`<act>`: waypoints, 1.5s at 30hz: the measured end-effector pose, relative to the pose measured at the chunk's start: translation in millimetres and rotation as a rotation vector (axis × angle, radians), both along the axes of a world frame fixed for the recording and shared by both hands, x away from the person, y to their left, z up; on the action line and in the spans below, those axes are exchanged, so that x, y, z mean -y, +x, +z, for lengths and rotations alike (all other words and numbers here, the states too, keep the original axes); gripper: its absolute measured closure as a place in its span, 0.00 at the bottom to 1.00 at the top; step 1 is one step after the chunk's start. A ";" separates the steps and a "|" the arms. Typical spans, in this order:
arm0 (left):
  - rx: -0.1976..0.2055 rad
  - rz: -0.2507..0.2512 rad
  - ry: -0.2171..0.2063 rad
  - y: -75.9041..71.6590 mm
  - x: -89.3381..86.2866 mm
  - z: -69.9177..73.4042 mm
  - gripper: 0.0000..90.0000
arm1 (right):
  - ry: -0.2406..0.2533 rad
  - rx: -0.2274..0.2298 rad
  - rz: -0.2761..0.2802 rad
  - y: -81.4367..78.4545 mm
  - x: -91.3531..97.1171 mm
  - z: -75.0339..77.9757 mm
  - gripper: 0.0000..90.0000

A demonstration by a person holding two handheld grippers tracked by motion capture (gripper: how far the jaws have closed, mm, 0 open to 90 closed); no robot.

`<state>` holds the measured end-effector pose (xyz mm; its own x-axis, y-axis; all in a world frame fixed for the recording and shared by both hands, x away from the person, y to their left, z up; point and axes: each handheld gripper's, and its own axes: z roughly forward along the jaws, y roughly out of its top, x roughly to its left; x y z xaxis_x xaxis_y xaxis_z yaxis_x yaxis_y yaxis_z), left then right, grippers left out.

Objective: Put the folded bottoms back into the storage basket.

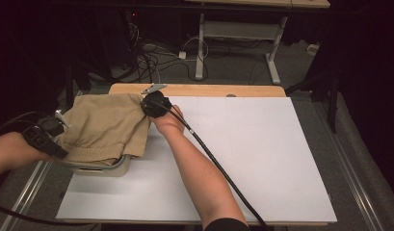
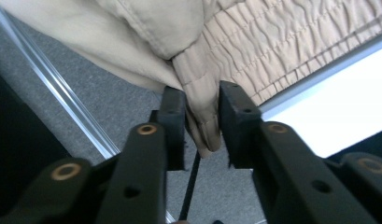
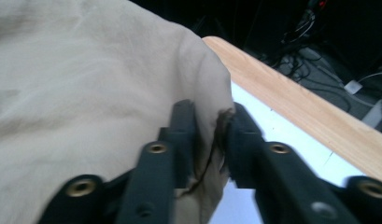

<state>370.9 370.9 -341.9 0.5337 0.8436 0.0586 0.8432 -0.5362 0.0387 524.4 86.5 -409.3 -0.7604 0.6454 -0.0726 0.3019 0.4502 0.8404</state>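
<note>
The tan garment (image 1: 105, 127) lies bunched over the left edge of the bench (image 1: 242, 159), draped on a pale tub (image 1: 118, 167) that stands at that edge, its elastic waistband towards the near side. The left tongs (image 2: 201, 122) sit at the garment's outer left side with a rolled hem between the jaws, which stand slightly apart around it; whether they press is unclear. The right tongs (image 3: 212, 135) sit at the garment's far right corner, a fold between loosely parted jaws. The cloth's long axis runs between the two, each hand nearest its own corner
</note>
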 end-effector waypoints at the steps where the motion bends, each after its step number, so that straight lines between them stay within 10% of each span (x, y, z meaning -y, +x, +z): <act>1: 0.000 0.000 0.000 0.0 0.0 0.0 0.72 | 0.000 0.000 0.000 0.0 0.0 0.0 0.77; 12: 0.128 0.010 -0.074 -4.4 -8.4 18.3 0.60 | 0.056 0.000 0.029 -20.4 54.9 4.5 0.39; 22: 0.200 -0.049 -0.099 -2.5 6.8 23.8 0.55 | 0.086 -0.040 -0.058 -65.9 128.2 -37.0 0.01; 41: 0.221 -0.061 -0.096 20.6 33.8 4.8 0.45 | 0.043 -0.042 -0.153 -158.9 240.9 -60.7 0.00; 45: 0.210 0.002 -0.081 29.3 35.6 -1.8 0.54 | 0.039 -0.010 -0.175 -185.8 266.3 -60.7 0.00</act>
<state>400.2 335.3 -343.7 0.5157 0.8509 0.1004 0.8130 -0.5229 0.2561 338.5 -179.9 -470.0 -0.6366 0.7702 -0.0376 0.3814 0.3569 0.8528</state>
